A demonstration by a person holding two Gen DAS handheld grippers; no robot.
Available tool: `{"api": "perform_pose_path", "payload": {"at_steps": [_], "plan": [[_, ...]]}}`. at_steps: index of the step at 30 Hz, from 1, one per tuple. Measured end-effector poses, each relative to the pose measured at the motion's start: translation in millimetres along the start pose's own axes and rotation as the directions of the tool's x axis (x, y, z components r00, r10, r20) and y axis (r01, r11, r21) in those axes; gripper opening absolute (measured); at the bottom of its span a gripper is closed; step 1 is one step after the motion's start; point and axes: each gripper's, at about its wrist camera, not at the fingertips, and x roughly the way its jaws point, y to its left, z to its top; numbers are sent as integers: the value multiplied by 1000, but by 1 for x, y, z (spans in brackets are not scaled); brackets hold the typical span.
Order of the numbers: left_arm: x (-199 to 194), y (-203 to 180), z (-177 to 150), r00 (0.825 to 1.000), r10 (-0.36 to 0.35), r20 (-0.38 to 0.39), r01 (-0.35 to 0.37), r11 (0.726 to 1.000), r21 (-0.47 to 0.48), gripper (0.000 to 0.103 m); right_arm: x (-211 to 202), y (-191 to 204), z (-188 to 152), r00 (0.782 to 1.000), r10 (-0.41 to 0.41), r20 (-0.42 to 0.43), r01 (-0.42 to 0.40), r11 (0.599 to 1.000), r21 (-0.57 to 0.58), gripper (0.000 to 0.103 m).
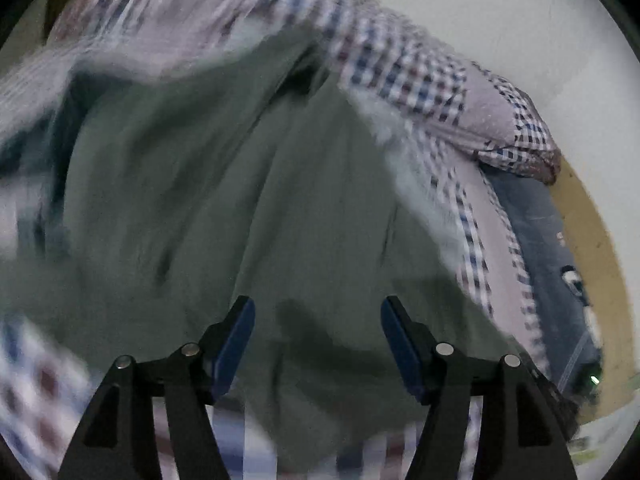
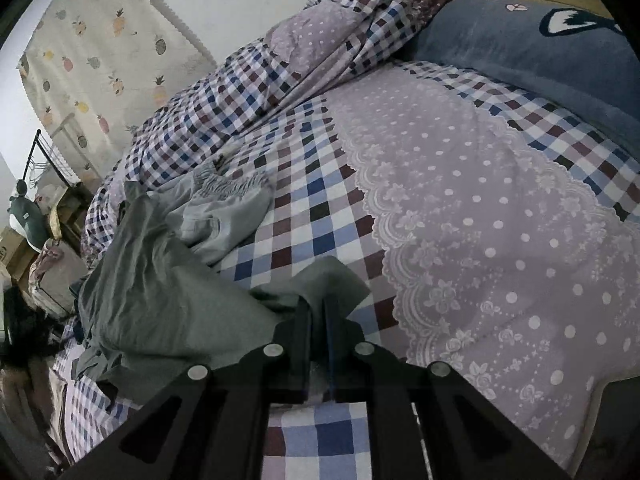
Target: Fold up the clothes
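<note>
Item 1: green garment [image 2: 168, 292], one piece, crumpled on the bed. Its long axis runs from the right tongs [image 2: 318, 312] away to the left and forward, ending beside a second, paler grey-green piece [image 2: 224, 208] with a gathered waistband; whether that is a separate garment cannot be told. One corner of the green cloth is pinched between the pressed-together right tongs.

Item 2: left tongs [image 1: 318, 320], spread wide, nothing between them. The green garment [image 1: 240, 184] fills the view directly ahead of and beneath them; this view is blurred.

Item 3: checked bedsheet [image 2: 320, 216], one, with a lilac dotted lace-edged panel [image 2: 480, 216] to the right of the right tongs.

Item 4: checked duvet [image 2: 280, 76], one, bunched far ahead.

Item 5: blue pillow [image 2: 540, 48], one, far ahead and right.
</note>
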Motion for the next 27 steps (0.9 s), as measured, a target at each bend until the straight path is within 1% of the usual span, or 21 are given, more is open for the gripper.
{"api": "perform_pose_path", "payload": {"at_steps": [4,5,6,8,13,14,16,17,18,19,20,21,23,27], "plan": [[7,25,-64,994,-72,-78,60,988,-142,70,1,-1,-1,1000,9,-3,-9,1000,13,6],[7,26,-73,994,-83,-76,71,986,-151,70,1,-1,-1,1000,11,-2,-11,1000,17,6],[6,23,-81,995,-82,-55,74,988,-139,70,1,-1,-1,1000,12,-1,-12,1000,21,6],[8,17,-86,996,-78,-40,73,990,-122,70,1,0,-2,1000,16,2,-16,999,28,6],[22,9,-79,989,-140,-46,131,979,-157,71,2,1,-3,1000,26,5,-26,999,38,7],[26,8,-78,986,-160,-42,150,973,-175,71,3,0,-3,1000,27,3,-27,999,45,7],[34,10,-79,977,-211,-29,197,946,-257,71,6,-3,-3,1000,26,-1,-26,998,59,7],[36,11,-79,980,-200,-26,185,942,-279,66,7,-4,-3,1000,26,-5,-26,997,68,7],[37,13,-78,982,-189,-22,173,938,-301,56,8,-4,-3,1000,27,-7,-27,997,75,7],[39,15,-78,985,-173,-23,156,933,-324,26,9,-4,-3,1000,24,-10,-23,997,76,7],[41,20,-80,989,-147,-33,126,927,-353,16,10,-4,-3,1000,20,-12,-19,997,77,7],[43,28,-83,989,-144,-35,119,914,-388,8,11,-3,-3,1000,17,-14,-16,997,74,7],[42,36,-87,985,-174,-16,151,892,-426,3,11,-3,-4,1000,15,-15,-14,998,67,7],[28,26,-90,990,-139,8,133,923,-361,1,8,-5,-5,1000,23,-19,-22,997,74,8]]}}
